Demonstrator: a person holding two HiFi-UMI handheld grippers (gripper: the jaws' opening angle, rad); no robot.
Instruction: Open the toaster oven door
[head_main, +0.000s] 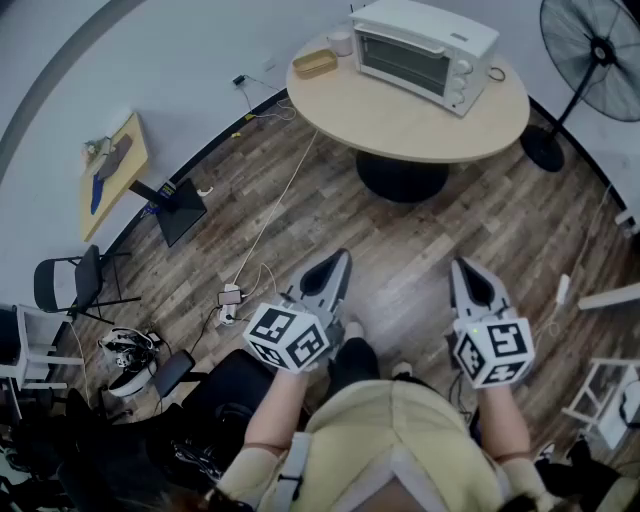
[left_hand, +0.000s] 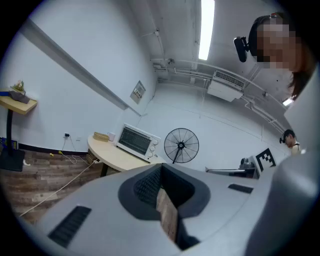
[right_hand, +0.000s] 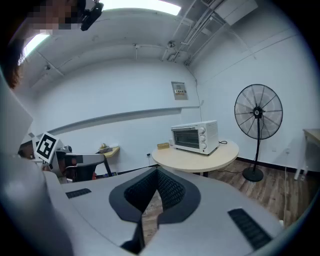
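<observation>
The strip of counter before the toaster oven is bare, so its door side is open to approach. Just left of the toaster oven, a shallow basket and a pale cup crowd the counter's edge. To its right a pedestal fan stands off the counter. The wood floor on the toaster oven's door side is open, save a white cable trailing leftward.

Fan partly beyond the head view's edge; toaster oven handle indistinct.
</observation>
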